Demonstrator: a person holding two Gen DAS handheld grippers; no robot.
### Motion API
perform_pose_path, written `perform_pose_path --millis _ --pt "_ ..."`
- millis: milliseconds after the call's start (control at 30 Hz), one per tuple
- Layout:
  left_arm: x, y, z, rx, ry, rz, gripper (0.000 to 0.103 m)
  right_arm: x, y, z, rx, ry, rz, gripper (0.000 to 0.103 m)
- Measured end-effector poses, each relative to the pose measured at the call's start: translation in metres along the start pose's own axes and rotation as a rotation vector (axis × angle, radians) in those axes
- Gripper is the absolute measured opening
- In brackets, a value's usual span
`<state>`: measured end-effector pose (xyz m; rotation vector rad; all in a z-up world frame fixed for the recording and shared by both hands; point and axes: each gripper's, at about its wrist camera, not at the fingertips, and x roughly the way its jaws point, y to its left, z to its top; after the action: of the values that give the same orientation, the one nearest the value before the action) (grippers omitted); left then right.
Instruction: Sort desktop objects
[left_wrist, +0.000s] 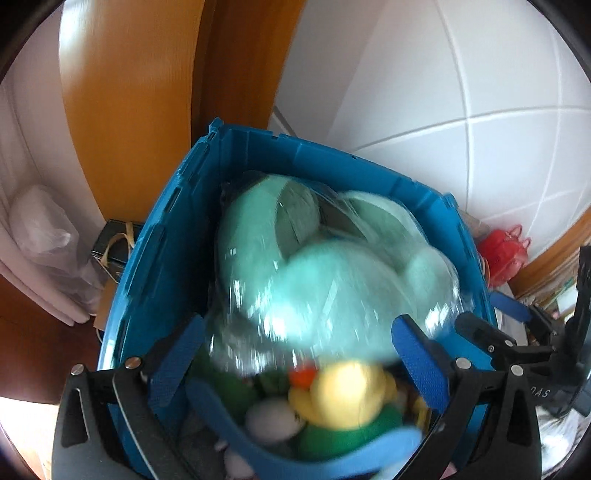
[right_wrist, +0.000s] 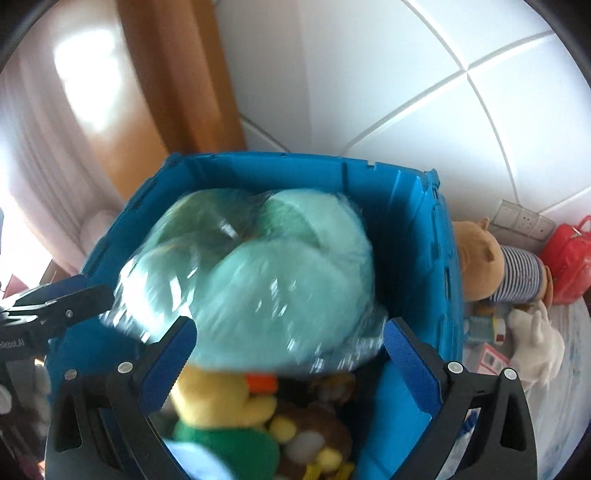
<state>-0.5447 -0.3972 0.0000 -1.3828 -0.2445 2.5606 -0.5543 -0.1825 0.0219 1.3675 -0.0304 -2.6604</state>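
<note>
Blue bin (right_wrist: 413, 236) — mint-green plush (right_wrist: 280, 266) in clear wrap, yellow duck (right_wrist: 218, 391) with orange beak; beside it, brown bear (right_wrist: 480, 258) in navy-white stripes, red bag (right_wrist: 570, 258).

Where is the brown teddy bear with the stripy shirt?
The brown teddy bear shows in the right wrist view, lying outside the blue bin on its right, beside the red bag.

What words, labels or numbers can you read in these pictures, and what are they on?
"DAS": white letters on the right claw's black body, left wrist view; the start is cut off.
White print on the left claw's body, right wrist view: upside down, too blurred to read.
Small boxes beside the blue bin: print too small to read.
</note>
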Motion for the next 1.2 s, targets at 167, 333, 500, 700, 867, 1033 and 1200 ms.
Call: perform_pose_path --millis 167,333,500,700,867,1033,1200 --pt "-0.042 -0.018 -0.031 0.044 -0.049 0.048 0.103 -0.043 0.015 -0.033 -0.031 -0.042 -0.007 0.102" --pt "-0.083 -0.037 -0.065 0.094 -0.096 0.095 0.103 -0.078 0.026 -0.071 -0.083 -0.077 -0.042 0.102" --pt "-0.114 -0.061 -0.104 0.111 -0.136 0.121 0.103 -0.12 0.02 -0.119 -0.132 -0.123 -0.015 0.102" --pt "-0.143 -0.109 -0.164 0.099 -0.19 0.159 0.103 -0.164 -0.004 -0.176 -0.184 -0.184 0.052 0.102" --pt "-0.155 -0.154 -0.211 0.059 -0.209 0.203 0.103 -0.194 -0.033 -0.22 -0.256 -0.209 0.081 0.102" --pt "-0.159 -0.204 -0.253 0.054 -0.226 0.262 0.103 -0.221 -0.071 -0.257 -0.289 -0.234 0.092 0.102" --pt "-0.165 -0.242 -0.284 0.07 -0.237 0.236 0.103 -0.241 -0.106 -0.289 -0.277 -0.231 0.074 0.102"
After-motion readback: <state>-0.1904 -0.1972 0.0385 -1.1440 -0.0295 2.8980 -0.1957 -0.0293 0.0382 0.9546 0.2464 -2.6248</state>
